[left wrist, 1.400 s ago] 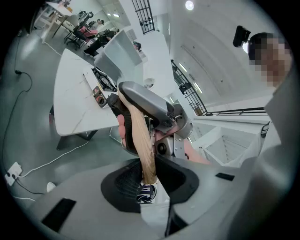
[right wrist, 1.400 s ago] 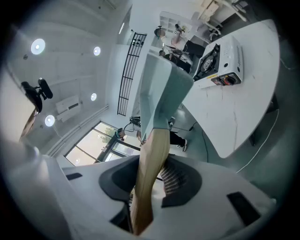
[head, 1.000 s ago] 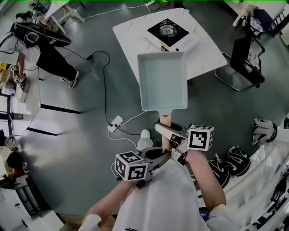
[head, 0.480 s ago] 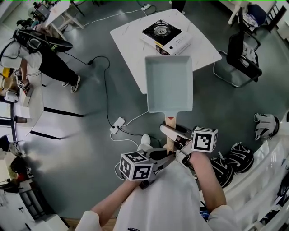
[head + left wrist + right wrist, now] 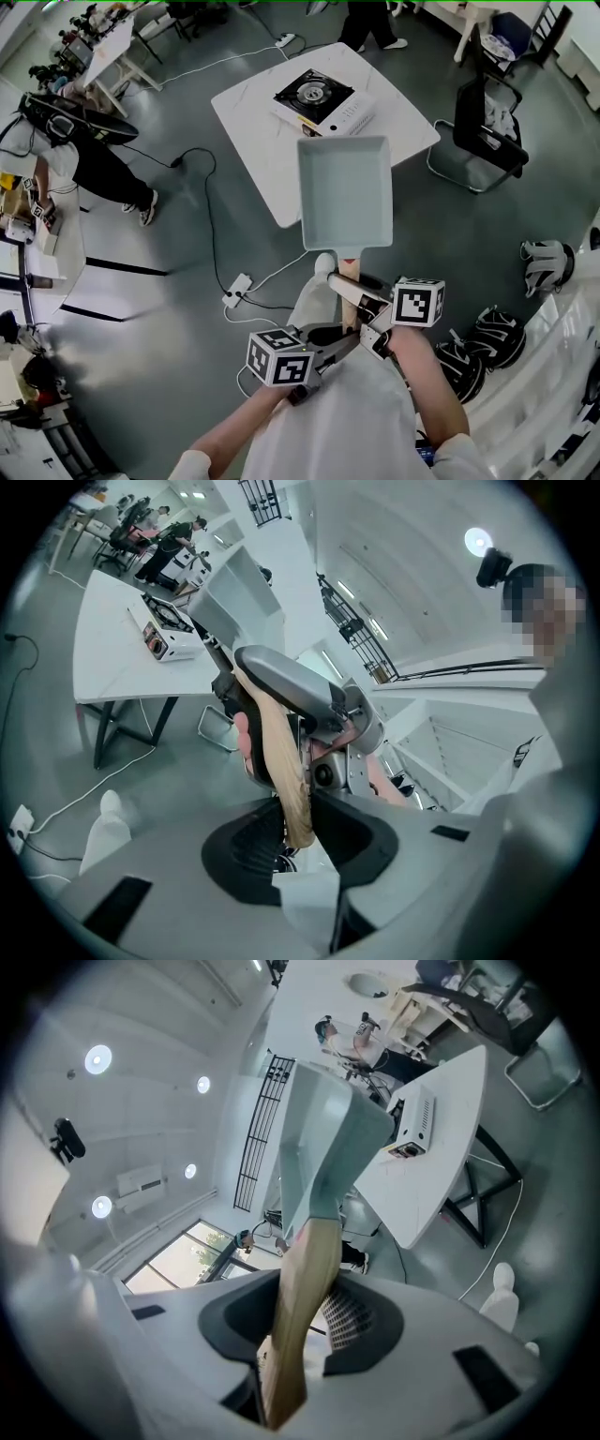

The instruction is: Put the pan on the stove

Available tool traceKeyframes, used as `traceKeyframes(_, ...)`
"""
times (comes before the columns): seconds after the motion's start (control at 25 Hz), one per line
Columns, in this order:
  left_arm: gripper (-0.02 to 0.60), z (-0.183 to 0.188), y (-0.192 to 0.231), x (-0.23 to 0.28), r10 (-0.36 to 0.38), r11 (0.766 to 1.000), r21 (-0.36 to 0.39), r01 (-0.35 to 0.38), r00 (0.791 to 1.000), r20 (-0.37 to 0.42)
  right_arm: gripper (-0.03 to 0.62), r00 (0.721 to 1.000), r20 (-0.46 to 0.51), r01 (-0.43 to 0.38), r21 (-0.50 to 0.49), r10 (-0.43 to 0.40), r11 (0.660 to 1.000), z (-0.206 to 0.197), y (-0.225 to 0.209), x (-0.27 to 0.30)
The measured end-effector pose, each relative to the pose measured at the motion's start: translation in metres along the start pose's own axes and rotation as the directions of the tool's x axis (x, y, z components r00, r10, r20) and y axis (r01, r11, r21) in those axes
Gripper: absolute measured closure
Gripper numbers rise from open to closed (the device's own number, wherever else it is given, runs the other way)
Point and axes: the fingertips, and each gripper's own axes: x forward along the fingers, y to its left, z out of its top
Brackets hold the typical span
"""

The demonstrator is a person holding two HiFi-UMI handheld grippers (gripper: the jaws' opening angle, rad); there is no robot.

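Observation:
The pale blue-grey rectangular pan (image 5: pixel 346 191) hangs in the air over the near edge of the white table (image 5: pixel 251 122), its wooden handle (image 5: pixel 348 281) pointing back at me. My right gripper (image 5: pixel 343 289) is shut on the handle (image 5: pixel 302 1321) close behind the pan (image 5: pixel 323 1143). My left gripper (image 5: pixel 348 337) is shut on the handle's end (image 5: pixel 292 799). The black-topped portable stove (image 5: pixel 323 98) sits farther back on the table, beyond the pan, and shows too as the stove (image 5: pixel 168 628) and the stove (image 5: pixel 413 1127).
A dark chair (image 5: pixel 486 127) stands right of the table. A cable and power strip (image 5: pixel 236 284) lie on the floor to the left. A person in dark trousers (image 5: pixel 103 155) stands at far left. Helmets (image 5: pixel 495 333) lie at the right.
The table and stove have come closer and slid left in the head view. The pan, held by both grippers, now reaches over the table's near edge.

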Motion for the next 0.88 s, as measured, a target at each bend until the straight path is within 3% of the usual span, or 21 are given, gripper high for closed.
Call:
traceKeyframes(0.32,0.488,0.069,0.038,0.020,-0.036,0.999,-0.011,0.036,0.999,-0.010,0.467,1.000,0.012,0.021,0.010,-0.022,1.000,0.072,-0.028,0.030)
traceKeyframes(0.88,0.488,0.238,0.128,0.033,-0.075,0.996,-0.058,0.075,0.997,0.004,0.467,0.999,0.000,0.047,0.027,-0.047,0.999,0.231,-0.068,0.131)
